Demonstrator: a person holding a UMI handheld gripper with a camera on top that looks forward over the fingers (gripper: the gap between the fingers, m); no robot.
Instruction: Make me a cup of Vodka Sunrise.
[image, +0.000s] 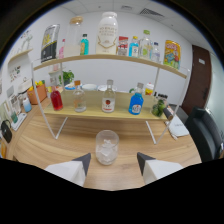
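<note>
Glass (107, 146) stands between open tool (113, 161) fingers; bare tabletop (60, 145) either side; bottle shelf (100, 114) beyond.

No legible text anywhere. Labels present but unreadable: a white label with a red mark on the clear bottle (108, 98) at frame centre, pale print on the blue bottle (135, 103) to its right, faint lettering on the large white jug (107, 34) at upper centre, bright packaging on the yellow bag (171, 53) at upper right.
</note>
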